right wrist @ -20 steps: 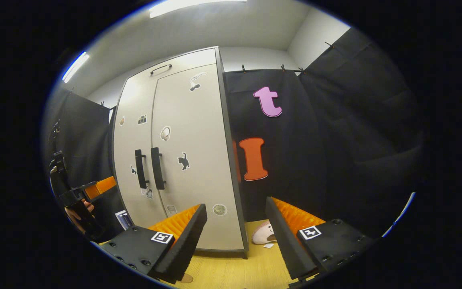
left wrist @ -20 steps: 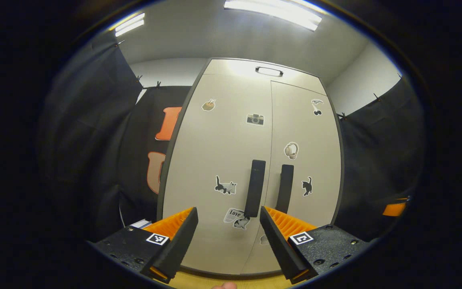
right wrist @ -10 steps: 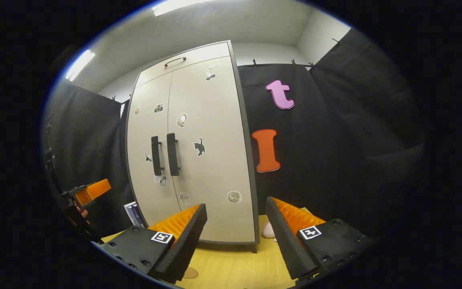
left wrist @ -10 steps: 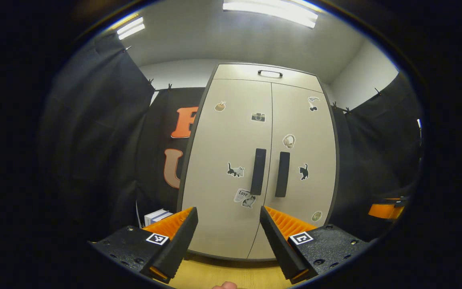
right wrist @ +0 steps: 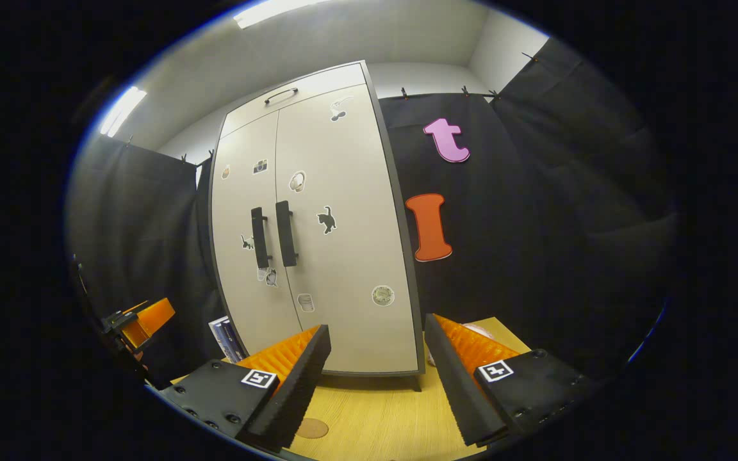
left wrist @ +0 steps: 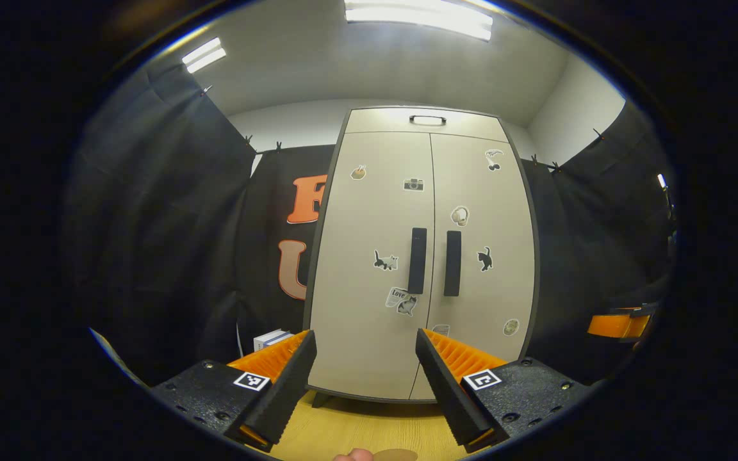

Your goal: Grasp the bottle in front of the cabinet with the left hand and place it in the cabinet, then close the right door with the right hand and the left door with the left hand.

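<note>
Black cloth booth, yellow wood tabletop (left wrist: 356, 426), ceiling lights up top. My left gripper (left wrist: 364, 390) is wide open with nothing in it, and the right gripper (right wrist: 375, 384) is the same, fingers well apart and empty.

Past them stands the cabinet (left wrist: 423, 256), with both doors flush and the two dark handles (left wrist: 416, 260) side by side at the seam. Looks to me like the job's basically done. I can't spot the bottle anywhere, so I'm guessing it's inside behind the doors.

The doors look like stiff, light panels. If one needed another nudge I'd press flat beside its handle, not near the hinge edge. Some books (right wrist: 225, 336) sit just left of the cabinet.
</note>
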The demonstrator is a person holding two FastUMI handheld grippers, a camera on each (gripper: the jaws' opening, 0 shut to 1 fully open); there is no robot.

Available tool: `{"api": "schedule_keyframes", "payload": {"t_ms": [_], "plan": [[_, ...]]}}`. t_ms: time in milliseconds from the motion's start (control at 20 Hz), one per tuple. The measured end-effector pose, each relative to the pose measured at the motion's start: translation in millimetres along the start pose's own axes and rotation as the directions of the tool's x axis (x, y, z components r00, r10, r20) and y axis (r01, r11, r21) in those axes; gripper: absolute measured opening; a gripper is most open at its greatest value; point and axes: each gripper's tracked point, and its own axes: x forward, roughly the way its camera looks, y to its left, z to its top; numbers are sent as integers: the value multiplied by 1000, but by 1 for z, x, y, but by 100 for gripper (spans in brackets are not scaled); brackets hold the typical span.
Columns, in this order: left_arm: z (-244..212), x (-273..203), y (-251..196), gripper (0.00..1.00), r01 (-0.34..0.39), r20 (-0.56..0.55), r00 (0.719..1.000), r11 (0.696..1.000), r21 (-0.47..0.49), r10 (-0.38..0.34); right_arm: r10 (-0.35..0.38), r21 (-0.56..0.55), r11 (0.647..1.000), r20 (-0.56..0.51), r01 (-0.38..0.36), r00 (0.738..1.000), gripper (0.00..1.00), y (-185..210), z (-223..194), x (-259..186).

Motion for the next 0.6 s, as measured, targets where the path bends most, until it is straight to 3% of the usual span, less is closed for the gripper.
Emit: {"api": "schedule_keyframes", "payload": {"t_ms": [600], "plan": [[-4, 3, -14, 95, 48, -18, 999, 999, -12, -48, -26, -5, 1000, 31, 26, 999, 98, -3, 6, -11]]}}
